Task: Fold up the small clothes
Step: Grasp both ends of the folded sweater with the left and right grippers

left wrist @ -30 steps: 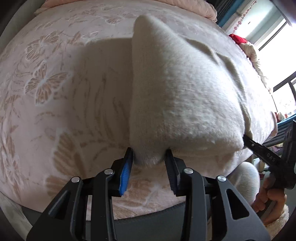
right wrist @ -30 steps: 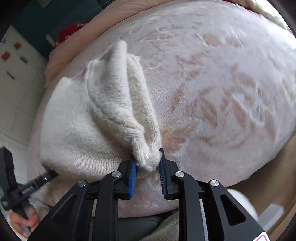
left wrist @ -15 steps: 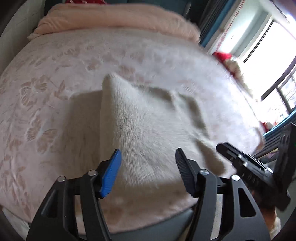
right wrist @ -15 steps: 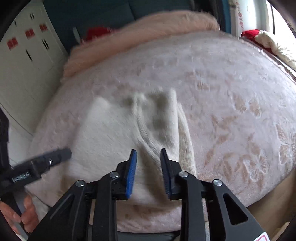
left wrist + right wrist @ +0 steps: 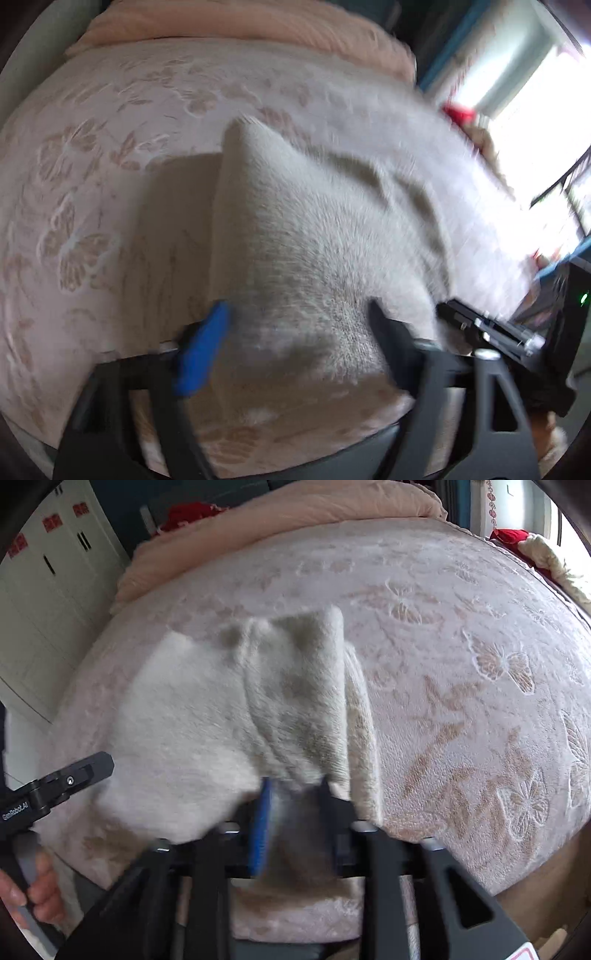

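We work on a bed covered by a pink blanket (image 5: 461,664) with a butterfly pattern. Our account runs from the left side to the right.

**Left tongs.** The left tongs (image 5: 295,328) hang over the near left part of the garment. The jaws stand wide apart and grip nothing; the knit shows between them. The frame is blurred, so we cannot tell whether a fingertip touches the cloth.

**Garment.** The cream knit garment (image 5: 207,716) lies near the front edge of the bed, toward its left side. The left portion lies flat. On the right portion, a folded layer (image 5: 299,694) lies on top and forms a ridge that runs from front to back. A narrow strip of the garment lies just beside this layer, on its right.

**Right tongs.** The right tongs (image 5: 293,812) sit at the near end of the folded layer. The jaws stand a little apart, with cloth between them. The blur does not let us tell whether they pinch it.

**Progress.** We judge that one fold is laid. The bundle is loose and uneven. We judge that at least one further fold and a flattening pass remain.
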`<state>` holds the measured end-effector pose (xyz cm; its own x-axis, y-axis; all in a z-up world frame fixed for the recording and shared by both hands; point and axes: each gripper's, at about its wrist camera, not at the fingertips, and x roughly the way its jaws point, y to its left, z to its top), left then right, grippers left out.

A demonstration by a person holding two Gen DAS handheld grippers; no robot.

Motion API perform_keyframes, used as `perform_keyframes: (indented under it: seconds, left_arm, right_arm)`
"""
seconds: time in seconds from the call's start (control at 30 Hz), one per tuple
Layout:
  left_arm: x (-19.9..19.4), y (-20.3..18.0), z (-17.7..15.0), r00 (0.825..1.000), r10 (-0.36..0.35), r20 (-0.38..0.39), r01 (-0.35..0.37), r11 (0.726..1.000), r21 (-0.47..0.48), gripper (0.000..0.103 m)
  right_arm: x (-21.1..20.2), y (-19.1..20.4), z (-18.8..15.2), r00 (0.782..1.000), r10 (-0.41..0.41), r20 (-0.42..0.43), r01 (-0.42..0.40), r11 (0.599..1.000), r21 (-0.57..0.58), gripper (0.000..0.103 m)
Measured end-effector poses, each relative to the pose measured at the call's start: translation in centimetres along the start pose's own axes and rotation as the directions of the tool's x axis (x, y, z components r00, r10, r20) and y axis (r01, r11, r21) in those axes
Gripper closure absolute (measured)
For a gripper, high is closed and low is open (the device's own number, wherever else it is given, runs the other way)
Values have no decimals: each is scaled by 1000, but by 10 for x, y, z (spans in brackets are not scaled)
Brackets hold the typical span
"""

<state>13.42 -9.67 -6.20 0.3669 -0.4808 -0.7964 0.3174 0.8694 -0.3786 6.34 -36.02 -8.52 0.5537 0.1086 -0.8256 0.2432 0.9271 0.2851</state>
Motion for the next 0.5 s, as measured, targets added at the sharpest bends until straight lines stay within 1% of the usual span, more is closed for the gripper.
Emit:
perform_keyframes:
  seconds: [0.03,0.07,0.1,0.13,0.17,0.23,0.27,0.3,0.33,0.4,0.5]
  left_arm:
    - [-6,6,0,999,-29,20,29,999,-44,12]
    - [-8,17,0,997,-70,28,72,993,-89,10]
    - [-6,25,0,996,-90,21,92,988,-122,10]
    - [1,34,-1,996,-91,-1,90,983,-158,10]
    - [6,36,-3,996,-87,-17,83,981,-175,10]
    - [19,41,-5,994,-91,-55,78,977,-200,10]
    - [28,41,-6,991,-107,-78,89,974,-206,10]
    - [35,40,-6,989,-113,-99,90,974,-207,10]
    - [44,37,-7,986,-116,-120,90,975,-204,10]
    - [54,34,-9,982,-130,-138,99,972,-213,8]
    - [67,34,-6,977,-151,-151,109,962,-252,5]
  right_arm:
    - [-8,-2,-1,1000,-7,29,6,1000,23,17]
    - [-14,-5,-3,998,-17,58,14,999,42,15]
    - [-15,-9,-6,998,-23,65,20,998,59,15]
    - [-11,-15,-8,999,-15,51,11,997,81,15]
    - [-8,-20,-10,999,-3,36,-1,994,105,15]
    - [10,-37,-20,998,51,-32,-43,977,207,15]
    - [21,-45,-23,994,95,-61,-77,966,247,15]
    - [34,-53,-28,984,154,-85,-122,946,299,15]
    - [40,-56,-31,980,179,-87,-142,936,323,14]
    - [45,-63,-34,974,219,-53,-186,914,362,10]
    - [49,-68,-32,968,250,-27,-219,891,398,6]
